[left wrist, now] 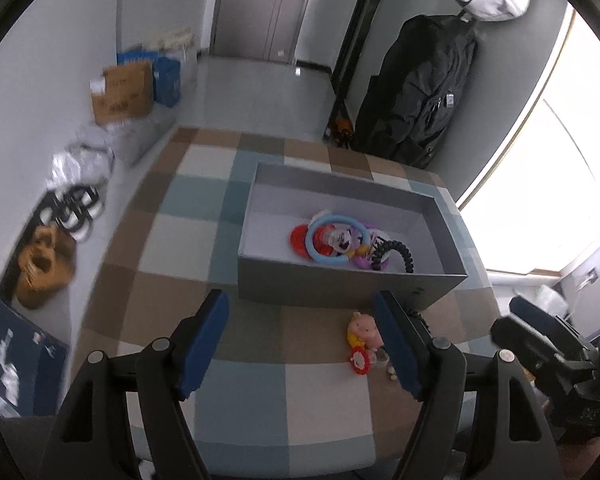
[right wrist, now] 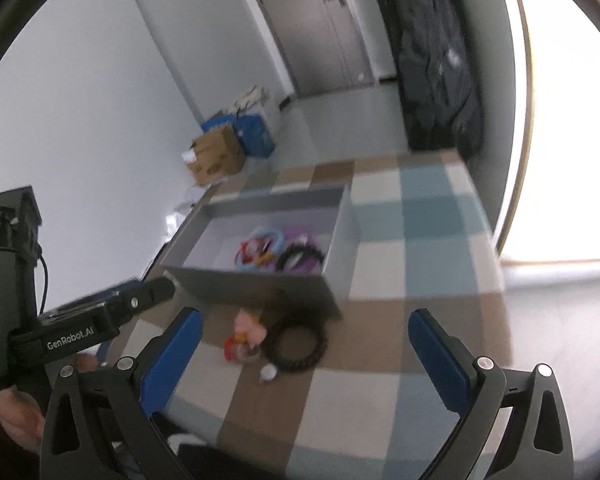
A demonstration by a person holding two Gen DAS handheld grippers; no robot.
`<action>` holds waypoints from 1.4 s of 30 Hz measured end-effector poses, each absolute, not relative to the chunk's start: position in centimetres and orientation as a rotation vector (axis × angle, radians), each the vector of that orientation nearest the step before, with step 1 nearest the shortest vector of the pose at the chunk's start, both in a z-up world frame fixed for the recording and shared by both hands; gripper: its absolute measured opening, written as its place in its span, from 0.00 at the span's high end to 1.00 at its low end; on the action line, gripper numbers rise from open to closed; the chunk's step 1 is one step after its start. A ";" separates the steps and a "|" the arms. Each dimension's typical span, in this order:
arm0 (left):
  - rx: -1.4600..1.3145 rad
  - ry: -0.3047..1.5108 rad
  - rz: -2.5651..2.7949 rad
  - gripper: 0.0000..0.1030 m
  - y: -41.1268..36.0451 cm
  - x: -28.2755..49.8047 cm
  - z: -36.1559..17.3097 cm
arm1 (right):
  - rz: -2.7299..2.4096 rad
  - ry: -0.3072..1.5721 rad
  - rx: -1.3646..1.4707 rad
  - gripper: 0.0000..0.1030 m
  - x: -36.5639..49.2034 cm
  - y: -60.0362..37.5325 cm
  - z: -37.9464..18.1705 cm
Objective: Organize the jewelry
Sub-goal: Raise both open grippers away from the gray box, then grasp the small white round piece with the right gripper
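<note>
A grey open box (left wrist: 340, 284) stands on the checked tabletop and shows in the right wrist view (right wrist: 256, 284) too. Inside lie several bracelets: a light blue ring (left wrist: 336, 240), a red one (left wrist: 300, 238), purple ones and a black coiled one (left wrist: 400, 254). On the table in front of the box lie a pink pig charm piece (left wrist: 365, 330) with a red part (left wrist: 360, 362), and in the right wrist view a black bracelet (right wrist: 296, 342) and a small white bead (right wrist: 268, 374). My left gripper (left wrist: 300, 344) is open and empty above the table, just left of the pig charm. My right gripper (right wrist: 304, 356) is open and empty above the black bracelet.
The checked table (left wrist: 204, 240) ends at a near edge below both grippers. Shoes (left wrist: 44, 268) and cardboard boxes (left wrist: 124, 92) lie on the floor to the left. A black bag (left wrist: 420, 92) hangs behind the table, a bright window to the right.
</note>
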State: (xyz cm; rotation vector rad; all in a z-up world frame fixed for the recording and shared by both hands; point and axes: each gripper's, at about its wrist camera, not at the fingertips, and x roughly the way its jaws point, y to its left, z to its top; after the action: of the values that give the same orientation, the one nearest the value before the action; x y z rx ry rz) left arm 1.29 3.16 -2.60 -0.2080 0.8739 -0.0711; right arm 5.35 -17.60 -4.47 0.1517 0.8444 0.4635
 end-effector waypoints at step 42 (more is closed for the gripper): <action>-0.317 1.023 -0.063 0.31 5.4 1.5 -4.7 | 0.453 1.026 -0.055 0.74 4.5 -11.1 -9.6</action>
State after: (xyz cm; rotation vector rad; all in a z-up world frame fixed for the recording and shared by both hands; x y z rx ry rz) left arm 1.52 5.41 -4.68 -0.3175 1.0232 -0.0633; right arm 4.49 -11.08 -9.60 -0.0554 1.0256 0.4530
